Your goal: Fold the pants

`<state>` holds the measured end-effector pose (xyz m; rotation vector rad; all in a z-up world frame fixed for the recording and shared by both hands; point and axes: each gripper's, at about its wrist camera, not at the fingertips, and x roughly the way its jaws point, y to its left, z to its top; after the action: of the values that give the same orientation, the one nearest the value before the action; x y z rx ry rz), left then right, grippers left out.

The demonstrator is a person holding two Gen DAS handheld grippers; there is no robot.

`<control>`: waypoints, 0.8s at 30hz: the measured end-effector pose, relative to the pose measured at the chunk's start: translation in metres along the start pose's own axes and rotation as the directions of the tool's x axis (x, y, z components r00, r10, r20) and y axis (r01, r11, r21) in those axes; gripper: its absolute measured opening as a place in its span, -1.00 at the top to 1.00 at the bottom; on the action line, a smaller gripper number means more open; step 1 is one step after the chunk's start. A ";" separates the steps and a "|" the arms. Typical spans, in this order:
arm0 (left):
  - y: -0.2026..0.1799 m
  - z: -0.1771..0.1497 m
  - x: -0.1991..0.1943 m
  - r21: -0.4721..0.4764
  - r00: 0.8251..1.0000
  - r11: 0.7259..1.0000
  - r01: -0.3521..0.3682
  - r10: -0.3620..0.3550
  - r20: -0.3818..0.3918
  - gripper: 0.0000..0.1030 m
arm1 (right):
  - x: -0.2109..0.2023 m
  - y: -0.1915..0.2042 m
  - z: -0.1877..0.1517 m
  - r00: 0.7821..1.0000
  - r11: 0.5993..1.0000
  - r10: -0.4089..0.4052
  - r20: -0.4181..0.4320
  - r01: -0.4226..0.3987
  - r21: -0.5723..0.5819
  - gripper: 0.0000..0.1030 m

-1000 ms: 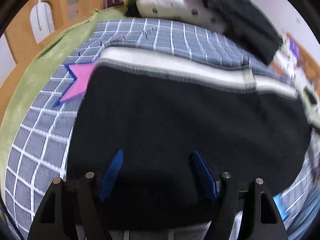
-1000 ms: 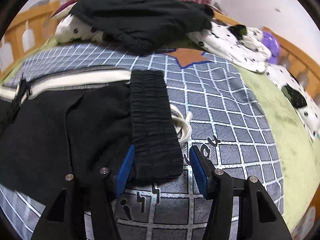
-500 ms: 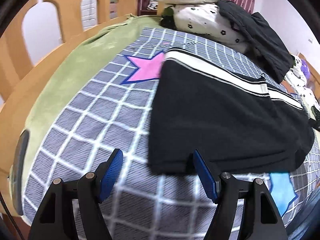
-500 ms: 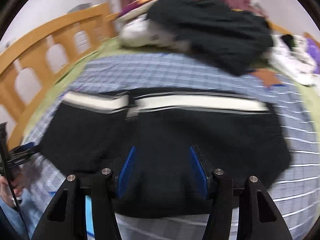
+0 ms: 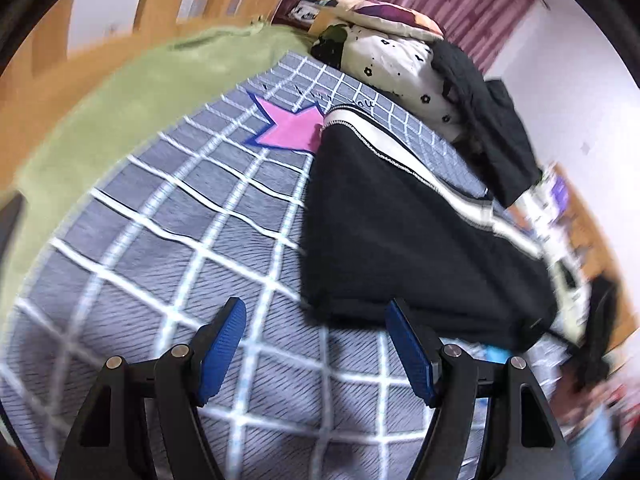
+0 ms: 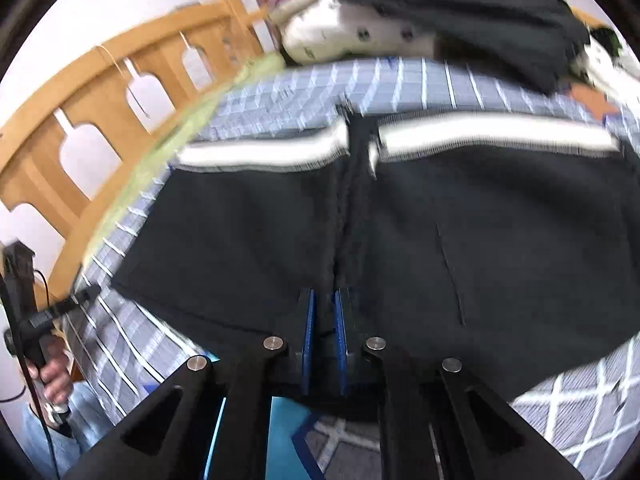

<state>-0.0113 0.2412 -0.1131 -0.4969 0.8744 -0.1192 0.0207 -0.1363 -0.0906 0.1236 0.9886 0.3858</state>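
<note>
Two grippers I hold over the bed. The black pants (image 6: 420, 240) lie flat on the checked blanket (image 5: 168, 248), filling the middle of the right view, the white stripe toward the top. My right gripper (image 6: 323, 332) is closing on the lower hem near the centre, I think to lift it for a fold. My left gripper (image 5: 316, 348) is spread and empty, at the pants' lower left corner.

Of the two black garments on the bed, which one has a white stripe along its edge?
The black pants spread flat on the checked blanket; the other black garment is plain and heaped on the spotted pillow.
</note>
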 end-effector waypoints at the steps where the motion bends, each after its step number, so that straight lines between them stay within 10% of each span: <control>1: 0.002 0.003 0.006 -0.019 1.000 1.000 0.015 -0.016 -0.007 -0.37 | 0.006 0.002 -0.005 1.000 1.000 -0.022 -0.005 0.022 -0.015 0.82; 7: -0.014 0.010 0.035 -0.012 0.999 0.999 0.034 -0.034 -0.010 -0.33 | -0.015 0.020 0.009 0.995 0.987 -0.098 0.031 0.101 -0.127 0.68; 10: -0.021 0.009 0.044 -0.001 1.000 1.000 0.014 -0.014 -0.003 -0.23 | -0.030 0.005 0.028 0.988 0.984 -0.141 0.056 0.146 -0.103 0.20; 15: -0.026 0.013 0.051 -0.022 0.999 0.999 -0.029 0.030 0.025 -0.15 | -0.050 -0.027 0.060 0.976 0.969 -0.205 0.078 0.213 -0.122 0.20; 19: -0.031 0.015 0.048 -0.039 0.995 0.995 -0.091 0.092 0.029 0.40 | -0.050 -0.061 0.063 0.958 0.962 -0.253 0.137 0.264 -0.074 0.21; 24: -0.084 0.024 0.028 0.121 0.962 0.959 -0.255 0.240 0.128 0.64 | -0.043 -0.103 0.043 0.974 0.976 -0.219 0.054 0.219 0.009 0.31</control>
<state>0.0335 0.1680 -0.0809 -0.2597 0.8048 0.0777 0.0622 -0.2447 -0.0612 0.0272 0.9384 0.1777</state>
